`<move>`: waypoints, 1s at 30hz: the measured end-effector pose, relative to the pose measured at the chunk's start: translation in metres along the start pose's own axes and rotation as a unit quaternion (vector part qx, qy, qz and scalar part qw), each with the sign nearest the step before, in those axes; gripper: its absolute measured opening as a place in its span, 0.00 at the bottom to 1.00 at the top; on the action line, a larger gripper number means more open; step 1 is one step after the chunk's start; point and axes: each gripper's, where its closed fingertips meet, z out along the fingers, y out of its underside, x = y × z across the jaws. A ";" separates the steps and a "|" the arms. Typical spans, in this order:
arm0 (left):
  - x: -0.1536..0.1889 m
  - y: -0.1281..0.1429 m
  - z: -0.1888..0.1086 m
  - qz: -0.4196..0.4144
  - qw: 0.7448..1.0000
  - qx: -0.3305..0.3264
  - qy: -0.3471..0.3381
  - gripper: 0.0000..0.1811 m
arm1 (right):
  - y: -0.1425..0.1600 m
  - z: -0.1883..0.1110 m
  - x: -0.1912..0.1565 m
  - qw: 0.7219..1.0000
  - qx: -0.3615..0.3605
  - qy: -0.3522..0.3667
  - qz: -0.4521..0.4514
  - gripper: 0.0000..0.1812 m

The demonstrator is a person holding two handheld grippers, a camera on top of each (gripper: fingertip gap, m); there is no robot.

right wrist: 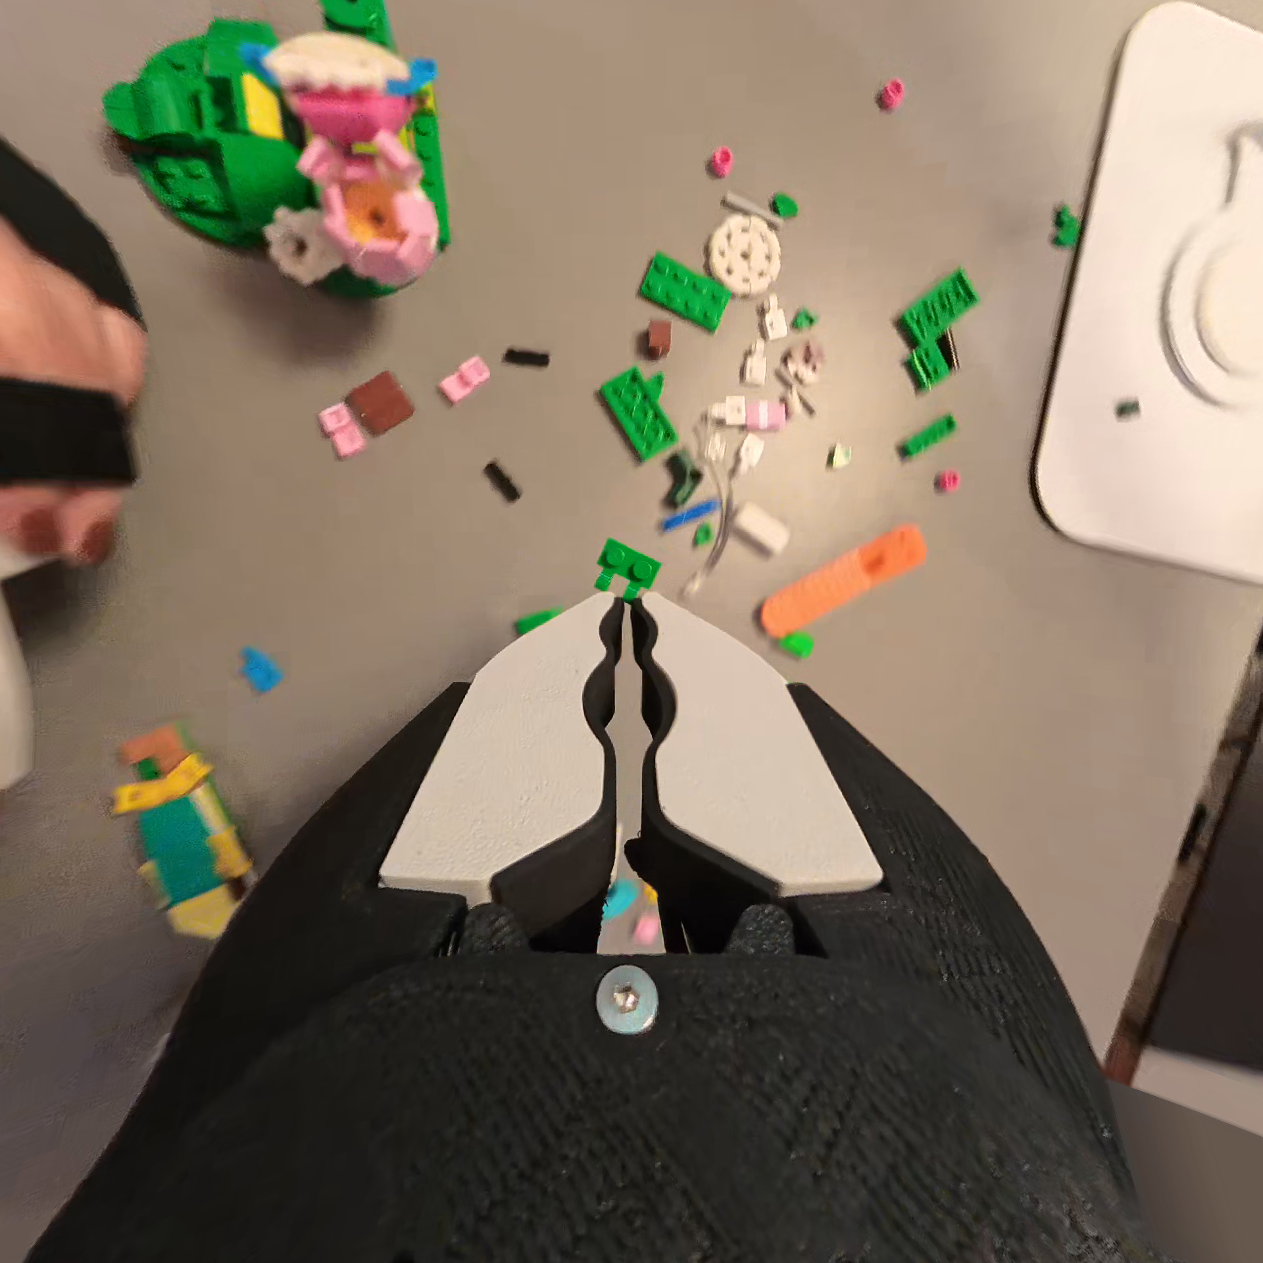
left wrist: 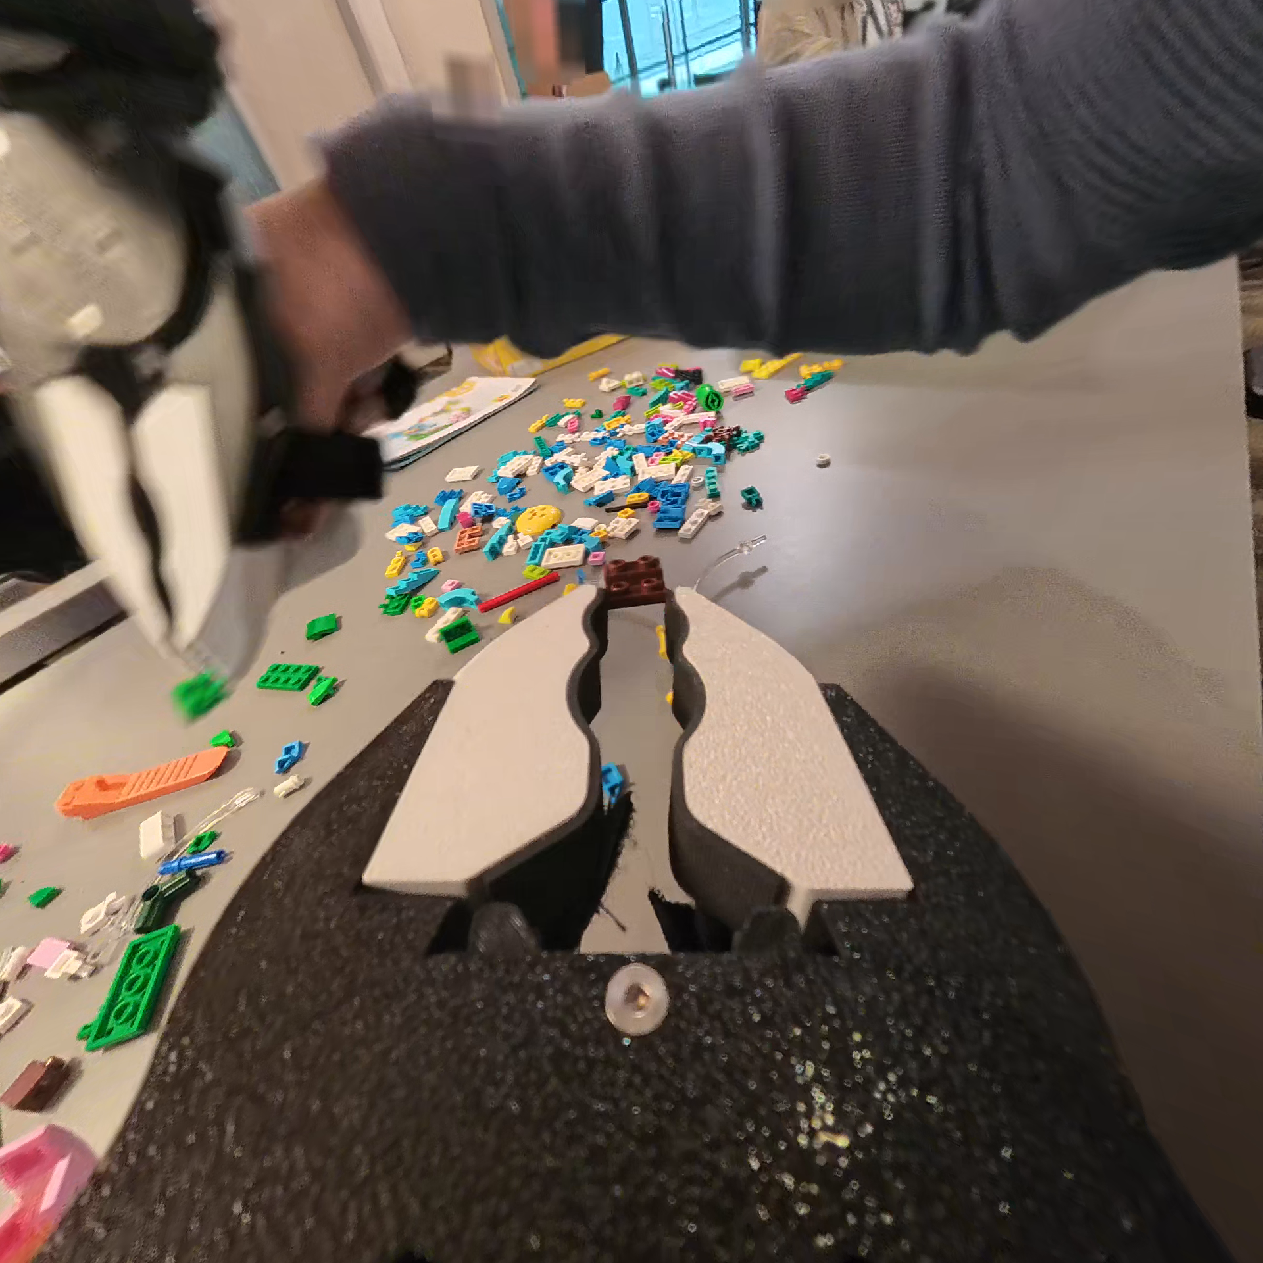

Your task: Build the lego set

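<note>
My left gripper (left wrist: 635,600) is shut on a dark brown 2x2 brick (left wrist: 635,577) and holds it at its fingertips above the grey table (left wrist: 957,615). My right gripper (right wrist: 627,601) is shut on a small green clip plate (right wrist: 629,562) that sticks out past its tips. In the left wrist view the right gripper (left wrist: 188,656) shows blurred at the left, low over the table with the green piece (left wrist: 198,694). A partly built green model with a pink flower (right wrist: 294,171) stands at the far left in the right wrist view.
A large pile of loose bricks (left wrist: 601,471) and an instruction booklet (left wrist: 458,417) lie ahead of the left gripper. An orange brick separator (right wrist: 844,581), green plates (right wrist: 683,290) and a small teal-and-yellow build (right wrist: 184,834) lie around. A white board (right wrist: 1162,307) is at the right. A sleeved arm (left wrist: 752,225) crosses above. My hands' fingertips stand some 15 cm from each other. Measured from the fingertips, the orange brick separator (right wrist: 844,581) is 11 cm or so from the right gripper and 25 cm from the left. It turns up in the left wrist view (left wrist: 146,780) as well.
</note>
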 end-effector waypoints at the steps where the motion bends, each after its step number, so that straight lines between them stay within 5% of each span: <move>1: -0.002 0.000 -0.001 -0.005 1.000 0.001 -0.005 0.09 | 0.010 -0.013 -0.008 1.000 0.002 0.013 0.014 0.01; 6: -0.008 -0.001 -0.002 -0.021 1.000 0.006 -0.012 0.09 | 0.064 -0.061 -0.073 0.996 0.001 0.050 0.077 0.00; 13: -0.007 -0.003 -0.004 -0.020 1.000 0.013 -0.011 0.09 | 0.111 -0.080 -0.149 0.986 0.006 0.081 0.149 0.00; 30: -0.003 -0.001 -0.003 0.003 1.000 0.006 -0.013 0.09 | 0.136 -0.055 -0.184 0.982 -0.023 0.082 0.167 0.01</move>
